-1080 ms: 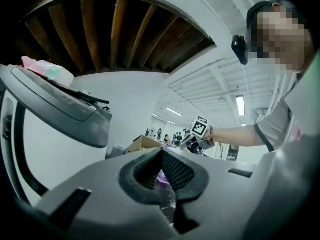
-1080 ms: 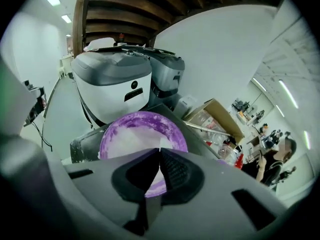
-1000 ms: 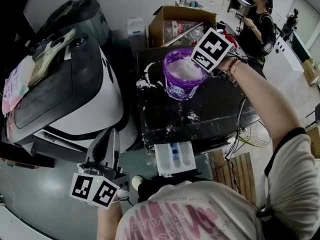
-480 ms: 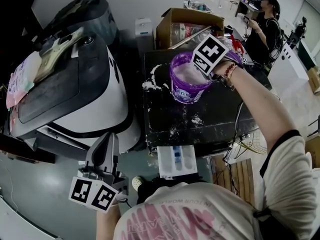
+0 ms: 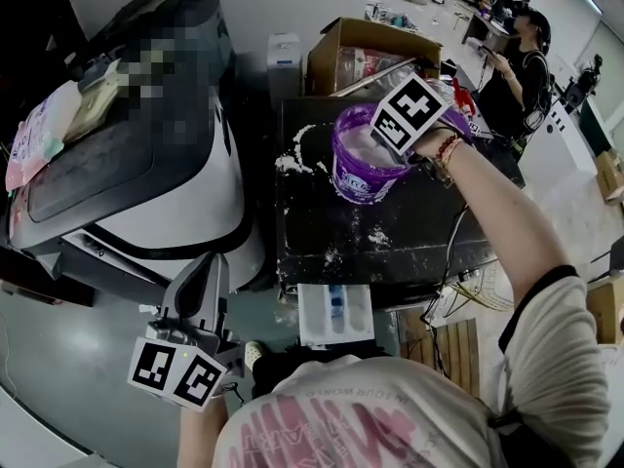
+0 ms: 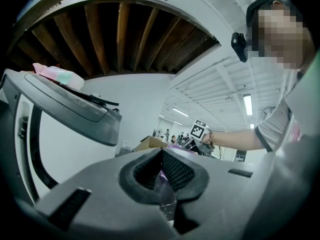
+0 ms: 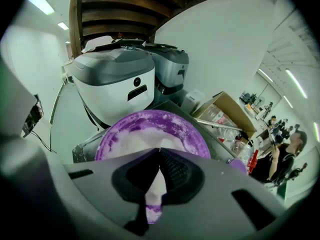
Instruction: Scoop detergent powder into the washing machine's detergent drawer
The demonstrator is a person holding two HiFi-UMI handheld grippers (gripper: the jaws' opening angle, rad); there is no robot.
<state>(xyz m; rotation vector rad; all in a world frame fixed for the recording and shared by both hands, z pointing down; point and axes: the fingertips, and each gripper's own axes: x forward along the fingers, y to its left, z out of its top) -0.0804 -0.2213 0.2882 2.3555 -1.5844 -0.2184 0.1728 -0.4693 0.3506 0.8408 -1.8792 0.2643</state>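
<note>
Black powder-dusted table (image 5: 419,232), round purple plastic detergent tub (image 5: 363,169) on it. Right gripper (image 7: 159,151) clamped on purple scoop handle (image 7: 153,204), angled into tub: loading step. Left gripper (image 6: 161,153) closed, idle. Next: lift level, carry to white open drawer (image 5: 334,312).

The head view looks steeply down, the round purple plastic tub (image 5: 363,181) at one o'clock on the black counter (image 5: 409,224). The right gripper view hangs close over that tub; the left gripper view, set low, faces it level from afar.
</note>
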